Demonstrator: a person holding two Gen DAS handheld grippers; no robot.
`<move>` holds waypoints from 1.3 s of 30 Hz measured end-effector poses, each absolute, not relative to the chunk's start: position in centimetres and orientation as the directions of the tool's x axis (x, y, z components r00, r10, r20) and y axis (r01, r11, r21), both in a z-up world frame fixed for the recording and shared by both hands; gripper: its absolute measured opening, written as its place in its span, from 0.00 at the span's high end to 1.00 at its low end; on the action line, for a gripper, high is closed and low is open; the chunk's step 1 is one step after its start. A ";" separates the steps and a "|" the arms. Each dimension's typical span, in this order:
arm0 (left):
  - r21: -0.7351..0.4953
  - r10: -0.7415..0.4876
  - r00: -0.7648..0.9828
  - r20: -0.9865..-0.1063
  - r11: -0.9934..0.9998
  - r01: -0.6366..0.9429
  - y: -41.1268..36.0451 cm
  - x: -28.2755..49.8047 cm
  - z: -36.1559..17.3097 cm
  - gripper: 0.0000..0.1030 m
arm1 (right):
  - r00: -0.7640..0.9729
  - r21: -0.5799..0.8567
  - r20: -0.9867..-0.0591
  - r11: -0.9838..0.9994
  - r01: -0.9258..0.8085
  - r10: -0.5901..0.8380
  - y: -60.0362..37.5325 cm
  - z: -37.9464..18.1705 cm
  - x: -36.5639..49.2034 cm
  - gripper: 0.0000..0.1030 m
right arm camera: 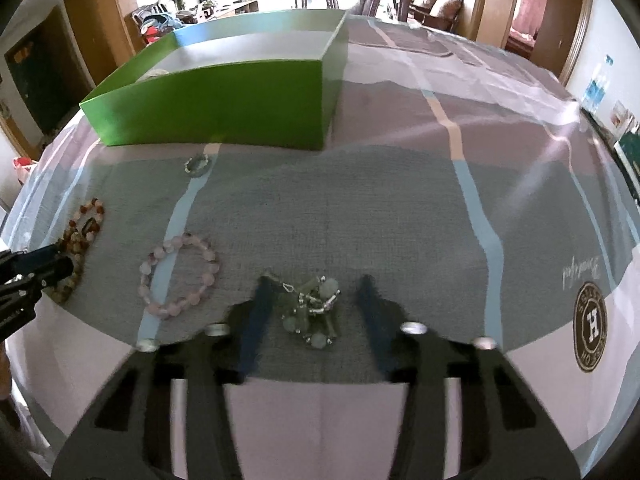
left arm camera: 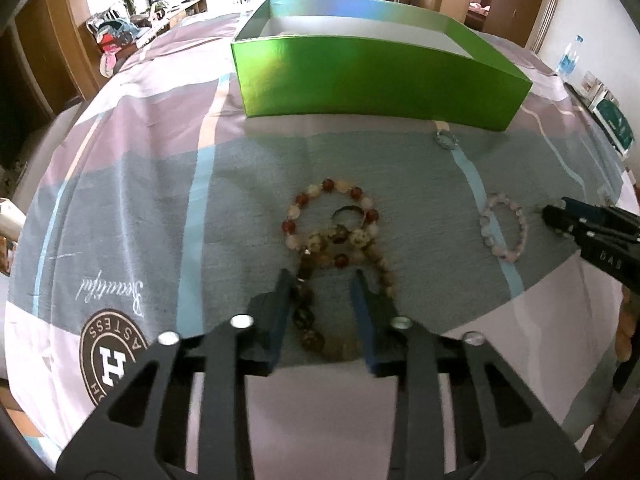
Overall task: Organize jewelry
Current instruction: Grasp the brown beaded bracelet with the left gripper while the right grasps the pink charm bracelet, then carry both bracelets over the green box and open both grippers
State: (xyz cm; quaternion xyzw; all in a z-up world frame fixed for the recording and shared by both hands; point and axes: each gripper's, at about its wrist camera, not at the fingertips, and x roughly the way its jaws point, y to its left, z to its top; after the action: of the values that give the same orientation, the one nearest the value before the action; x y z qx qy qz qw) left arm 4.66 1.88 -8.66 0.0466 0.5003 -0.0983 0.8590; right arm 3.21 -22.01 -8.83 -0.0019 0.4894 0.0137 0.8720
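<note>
The left gripper (left arm camera: 322,276) straddles a brown bead bracelet (left arm camera: 316,320), its jaws parted; the right gripper (right arm camera: 316,280) brackets a green-and-silver bracelet (right arm camera: 314,312), unclamped. A pink bead bracelet (right arm camera: 180,280) lies nearer the glossy green box (right arm camera: 224,100), whose white interior only the left view shows.

I see a patterned cloth (left arm camera: 160,128) carrying a green box (left arm camera: 380,80); nearer than the box lie beaded bracelets (left arm camera: 332,220), a pink bracelet (right arm camera: 180,276), a small ring (right arm camera: 197,164).

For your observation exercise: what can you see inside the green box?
Only white inner walls of the green box show, plus something pale at its near corner. Its front wall hides the floor.
</note>
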 end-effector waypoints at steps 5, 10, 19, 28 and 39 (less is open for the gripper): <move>-0.014 -0.122 0.490 -0.863 0.976 0.218 1.9 4.7 -8.2 0.89 | 0.526 0.030 -0.848 0.997 -0.065 0.060 -21.5 -8.1 3.2 0.82; -0.025 -0.147 0.548 -0.824 0.974 0.223 2.7 4.5 -5.4 0.89 | 0.576 0.032 -0.814 0.995 -0.092 0.079 -21.1 -5.5 3.2 0.83; 0.011 -0.165 0.687 -0.707 0.970 0.244 2.9 5.1 2.6 0.89 | 0.698 0.016 -0.705 0.987 -0.159 0.124 -19.9 1.3 4.4 0.83; 0.046 -0.167 0.782 -0.601 0.969 0.243 1.6 11.3 9.4 0.89 | 0.757 0.014 -0.637 0.984 -0.177 0.145 -18.3 5.0 12.1 0.82; -0.025 -0.201 0.679 -0.706 0.965 0.261 -1.9 21.2 3.5 0.89 | 0.644 0.050 -0.761 0.997 -0.066 0.081 -18.5 -2.0 18.9 0.82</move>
State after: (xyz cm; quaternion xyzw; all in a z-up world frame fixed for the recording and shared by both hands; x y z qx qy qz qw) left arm 21.19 -1.90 3.50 0.0389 0.3800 -0.1262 0.9155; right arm 18.90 -18.51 -2.04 0.0088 0.4200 0.0404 0.9066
